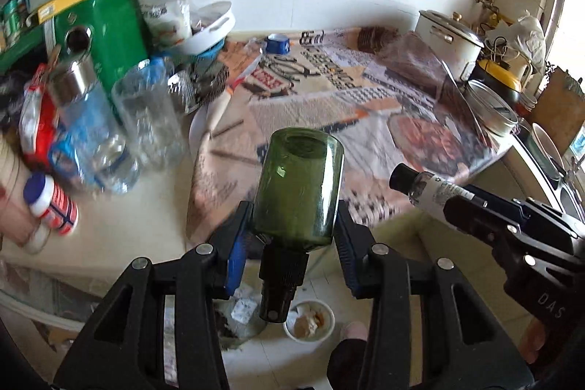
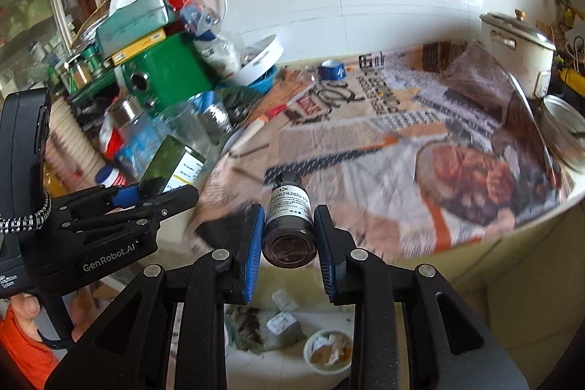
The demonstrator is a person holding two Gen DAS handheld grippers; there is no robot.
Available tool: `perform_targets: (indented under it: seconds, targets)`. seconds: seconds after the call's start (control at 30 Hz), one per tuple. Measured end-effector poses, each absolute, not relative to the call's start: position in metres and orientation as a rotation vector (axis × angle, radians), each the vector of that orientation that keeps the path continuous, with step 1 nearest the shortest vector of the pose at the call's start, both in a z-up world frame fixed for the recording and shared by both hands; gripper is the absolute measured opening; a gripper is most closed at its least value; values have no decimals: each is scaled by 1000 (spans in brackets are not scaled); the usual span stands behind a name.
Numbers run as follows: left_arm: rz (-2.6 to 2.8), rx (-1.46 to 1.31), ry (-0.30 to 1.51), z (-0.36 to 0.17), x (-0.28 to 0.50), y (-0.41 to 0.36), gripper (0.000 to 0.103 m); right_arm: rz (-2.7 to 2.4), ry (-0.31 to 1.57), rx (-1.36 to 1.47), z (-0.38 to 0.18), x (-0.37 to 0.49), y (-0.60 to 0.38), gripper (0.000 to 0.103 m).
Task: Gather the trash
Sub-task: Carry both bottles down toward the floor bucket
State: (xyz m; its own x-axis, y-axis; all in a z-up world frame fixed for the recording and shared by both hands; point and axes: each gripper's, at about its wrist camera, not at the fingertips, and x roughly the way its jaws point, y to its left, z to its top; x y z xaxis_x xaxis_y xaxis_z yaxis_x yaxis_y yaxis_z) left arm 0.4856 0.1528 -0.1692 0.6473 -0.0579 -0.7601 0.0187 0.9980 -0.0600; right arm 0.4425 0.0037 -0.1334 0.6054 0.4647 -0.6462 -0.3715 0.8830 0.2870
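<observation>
Both jaws are pinching stuff: our left gripper (image 1: 294,236) clamps the green bottle (image 1: 298,185); right gripper (image 2: 289,236) squeezes the small dark bottle (image 2: 289,225); below them sits the trash bowl (image 2: 329,351); plenty left beyond, like plastic bottles (image 1: 146,119).

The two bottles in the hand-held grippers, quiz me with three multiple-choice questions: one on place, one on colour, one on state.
1. Where is the white bowl of scraps?
A on the table
B on the floor below
C on the wall

2. What colour is the glass bottle in the left hand-held gripper?
A green
B red
C blue

3. The small labelled bottle in the right hand-held gripper is:
A lying loose on the table
B clamped between the pads
C hanging on a hook

Answers: B, seen under both grippers; A, its glass is green; B, pads press both sides.
</observation>
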Motion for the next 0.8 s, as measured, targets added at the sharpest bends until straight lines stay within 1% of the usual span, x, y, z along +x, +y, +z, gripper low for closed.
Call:
perform_targets:
  seconds: [0.17,0.33,0.57,0.8]
  targets:
    - [-29,-84,919,-192,461,150,43,501,842,114,-145,421,3,25]
    - [1,-112,998,-237,448,138,43,529,912,116,-177,410,-6,25]
    - [93,-188,1116,-322,421,111,43,583,1019,78,-240,407,-29,25]
    - [157,-274,1204,-427,399,92,43,589,1116,13,-332,412,-50,25]
